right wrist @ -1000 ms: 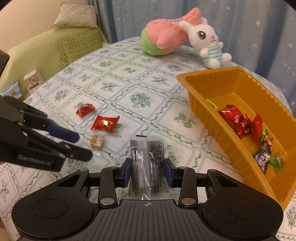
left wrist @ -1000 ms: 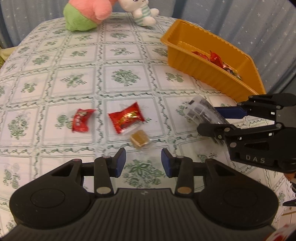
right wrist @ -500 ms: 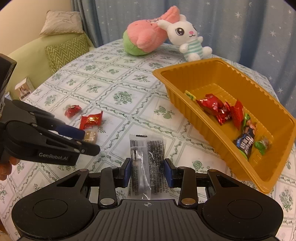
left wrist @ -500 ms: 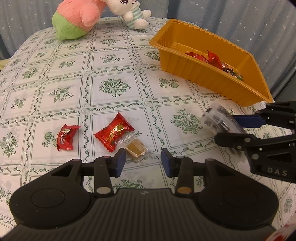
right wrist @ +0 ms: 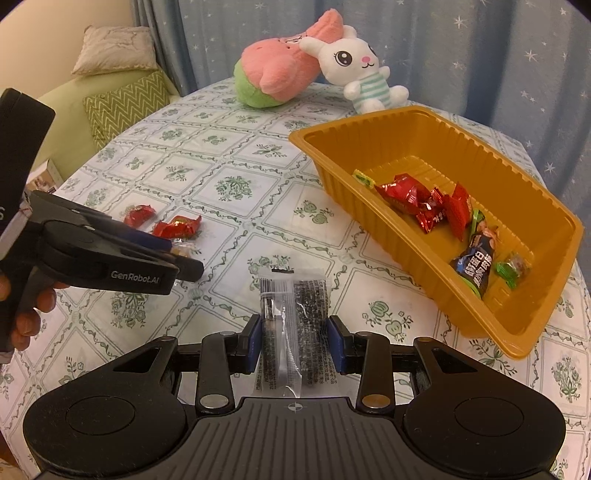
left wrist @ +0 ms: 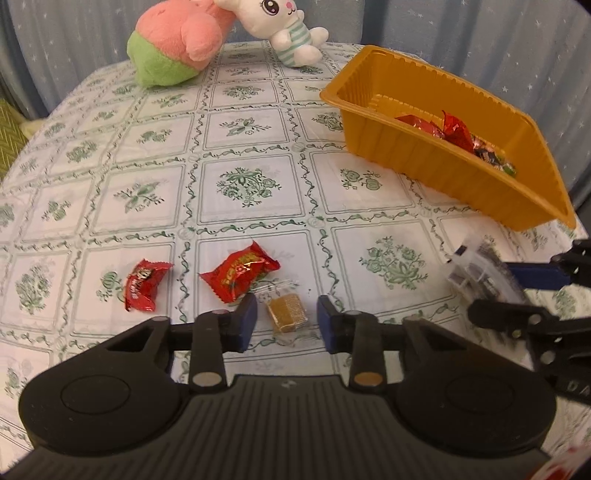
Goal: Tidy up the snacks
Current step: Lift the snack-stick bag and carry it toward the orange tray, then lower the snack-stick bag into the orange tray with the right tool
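A small brown candy in clear wrap (left wrist: 287,314) lies on the tablecloth between the blue pads of my left gripper (left wrist: 287,322). Its jaws are closing, and a narrow gap still shows on each side of the candy. Two red wrapped candies (left wrist: 240,275) (left wrist: 144,284) lie just beyond it to the left. My right gripper (right wrist: 293,338) is shut on a clear packet with black print (right wrist: 291,314), held above the table near the orange tray (right wrist: 369,118). The tray holds several red, dark and green snacks. In the right wrist view my left gripper (right wrist: 184,255) hangs over the brown candy (right wrist: 181,251).
A pink-and-green plush (left wrist: 173,40) and a white bunny plush (left wrist: 284,22) lie at the table's far edge. A green sofa with cushions (right wrist: 122,99) stands beyond the table on the left. A hand (right wrist: 29,314) holds the left gripper's handle. Open tablecloth lies between candies and tray.
My left gripper has come forward so the brown candy sits between its fingertips, and its jaws have narrowed. The right gripper with the packet has shifted toward the tray.
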Motion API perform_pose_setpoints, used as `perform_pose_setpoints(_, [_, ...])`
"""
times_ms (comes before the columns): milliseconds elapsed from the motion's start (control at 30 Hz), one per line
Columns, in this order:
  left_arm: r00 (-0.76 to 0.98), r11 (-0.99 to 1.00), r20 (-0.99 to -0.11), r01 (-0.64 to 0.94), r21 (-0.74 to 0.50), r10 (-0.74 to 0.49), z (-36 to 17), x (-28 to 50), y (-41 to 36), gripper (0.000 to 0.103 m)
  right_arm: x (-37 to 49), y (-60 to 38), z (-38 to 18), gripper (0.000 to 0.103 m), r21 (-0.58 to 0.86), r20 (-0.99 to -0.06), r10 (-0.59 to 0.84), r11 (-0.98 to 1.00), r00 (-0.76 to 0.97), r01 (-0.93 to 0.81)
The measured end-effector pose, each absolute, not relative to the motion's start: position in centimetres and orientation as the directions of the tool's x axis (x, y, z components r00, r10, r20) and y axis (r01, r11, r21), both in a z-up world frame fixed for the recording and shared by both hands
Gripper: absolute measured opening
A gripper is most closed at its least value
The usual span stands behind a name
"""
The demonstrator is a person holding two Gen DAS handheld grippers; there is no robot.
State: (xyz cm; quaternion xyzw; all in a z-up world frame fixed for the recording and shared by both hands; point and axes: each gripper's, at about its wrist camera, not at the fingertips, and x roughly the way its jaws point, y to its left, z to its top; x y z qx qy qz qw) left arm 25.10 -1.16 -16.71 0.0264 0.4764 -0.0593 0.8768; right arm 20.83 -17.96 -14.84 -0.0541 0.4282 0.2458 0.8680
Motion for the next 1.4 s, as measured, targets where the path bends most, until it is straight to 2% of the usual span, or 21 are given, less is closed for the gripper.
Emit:
perform_pose_setpoints(133, [0.548, 0.989, -0.832, 0.147, 0.000, -0.082, -16.7, 24.7, -0.9, 0.019, 20.6, -18.2, -15.0, 0.038, 0.123, -0.771, 0.381, 0.876, 0.510, -0.467])
perform_pose_setpoints(467, [0.547, 0.974, -0.829, 0.226, 0.016, -0.113, -16.2, 23.2, -1.6, 0.018, 20.0, -18.8, -15.0, 0.038, 0.143, -0.770, 0.387, 0.879, 0.507, -0.454])
perform_pose_setpoints(733, [0.583, 0.956, -0.791, 0.294, -0.010, -0.187, -12.7, 24.3, -2.5, 0.018, 20.7, -20.1, -13.4, 0.038, 0.174, -0.743, 0.388, 0.899, 0.545, -0.402])
perform_pose_setpoints(1100, [0.633, 0.917, -0.720, 0.399, -0.013, -0.286, -8.3, 31.2, -6.4, 0.018, 25.5, -23.0, -9.9, 0.038, 0.207, -0.681, 0.367, 0.927, 0.634, -0.313])
perform_pose_setpoints(1400, [0.620, 0.896, -0.720, 0.445, -0.005, -0.312, -8.1, 37.9, -10.0, 0.018, 30.9, -25.5, -9.4, 0.038, 0.277, -0.662, 0.328, 0.943, 0.674, -0.187])
